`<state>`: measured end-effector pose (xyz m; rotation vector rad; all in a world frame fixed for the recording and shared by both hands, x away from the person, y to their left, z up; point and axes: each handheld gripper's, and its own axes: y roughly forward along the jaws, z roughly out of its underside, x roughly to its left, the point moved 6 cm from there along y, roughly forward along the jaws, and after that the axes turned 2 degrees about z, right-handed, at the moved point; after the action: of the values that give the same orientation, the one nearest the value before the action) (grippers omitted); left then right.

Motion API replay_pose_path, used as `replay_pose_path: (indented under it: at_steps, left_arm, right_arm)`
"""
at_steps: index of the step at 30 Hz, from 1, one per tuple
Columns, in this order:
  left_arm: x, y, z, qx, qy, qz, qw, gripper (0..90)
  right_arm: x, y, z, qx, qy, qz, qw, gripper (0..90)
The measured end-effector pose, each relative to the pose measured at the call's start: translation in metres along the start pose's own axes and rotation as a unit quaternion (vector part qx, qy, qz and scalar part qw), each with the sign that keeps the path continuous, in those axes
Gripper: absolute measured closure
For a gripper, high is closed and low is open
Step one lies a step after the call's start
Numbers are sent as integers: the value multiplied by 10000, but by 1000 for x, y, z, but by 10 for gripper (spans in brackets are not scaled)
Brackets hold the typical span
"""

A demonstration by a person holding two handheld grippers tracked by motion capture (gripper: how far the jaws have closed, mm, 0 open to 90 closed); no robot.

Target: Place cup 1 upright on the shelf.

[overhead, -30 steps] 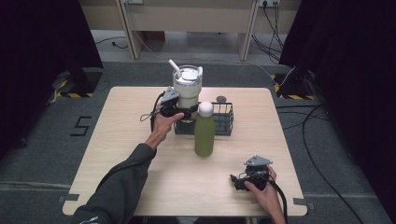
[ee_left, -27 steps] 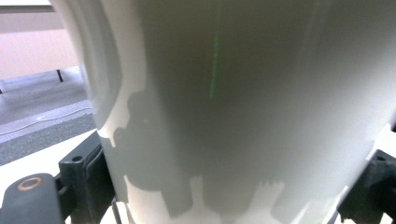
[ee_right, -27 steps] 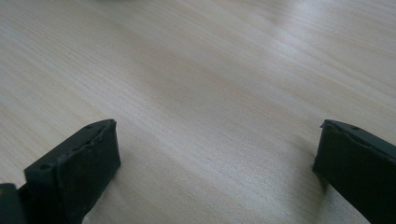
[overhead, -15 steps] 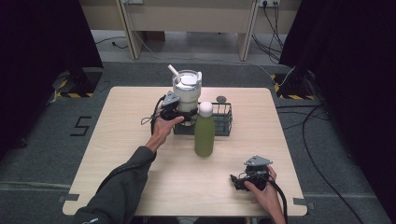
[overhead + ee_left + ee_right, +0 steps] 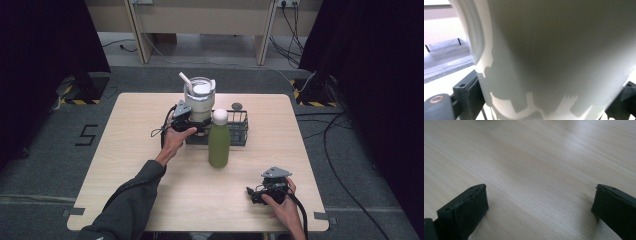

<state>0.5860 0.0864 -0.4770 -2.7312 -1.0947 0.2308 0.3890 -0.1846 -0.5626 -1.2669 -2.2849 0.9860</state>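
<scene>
- So, your right gripper (image 5: 256, 192) sits low on the near right of the worktop (image 5: 125, 165), jaws spread wide with only bare wood between them.
- The green bottle (image 5: 219, 145) stands upright mid-worktop, just in front of the black wire basket (image 5: 240, 131).
- Your left gripper (image 5: 192, 126) is at the white tumbler (image 5: 200, 102) in that basket; jaws flank it, but whether they're actually clamping, can't tell.

Left gripper (image 5: 192, 125): shifted slightly nearer and rightward with white tumbler (image 5: 200, 100), now lower against wire basket (image 5: 240, 131). Tumbler's straw (image 5: 184, 80) moved likewise.
</scene>
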Motion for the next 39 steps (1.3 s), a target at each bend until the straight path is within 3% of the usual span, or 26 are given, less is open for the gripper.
replay_pose_path:
  at_steps: [4,5,10,12,14,21,34,39]
  left_arm:
    - [0,-1,2,-29,49,-42,10000,89]
    - [-2,0,2,-152,-90,-49,9998,87]
    - [-2,-2,5,-210,-142,-46,9997,92]
    - [-1,-4,7,-66,17,-66,10000,94]
    - [-1,-5,6,-41,49,-82,9999,96]
    - [-2,-7,7,-91,-21,-149,9998,97]
    - [-2,-13,3,185,84,-111,9997,102]
    - [-2,-19,1,158,75,-99,9998,104]
  right_arm:
    - [0,0,0,1,1,0,10000,3]
    - [0,0,0,-1,1,0,10000,3]
    - [0,0,0,0,1,0,10000,3]
    - [0,0,0,0,1,0,10000,3]
    - [0,0,0,0,0,0,10000,3]
    - [0,0,0,0,0,-1,10000,3]
    - [0,0,0,0,1,0,10000,3]
    - [0,0,0,0,4,0,10000,3]
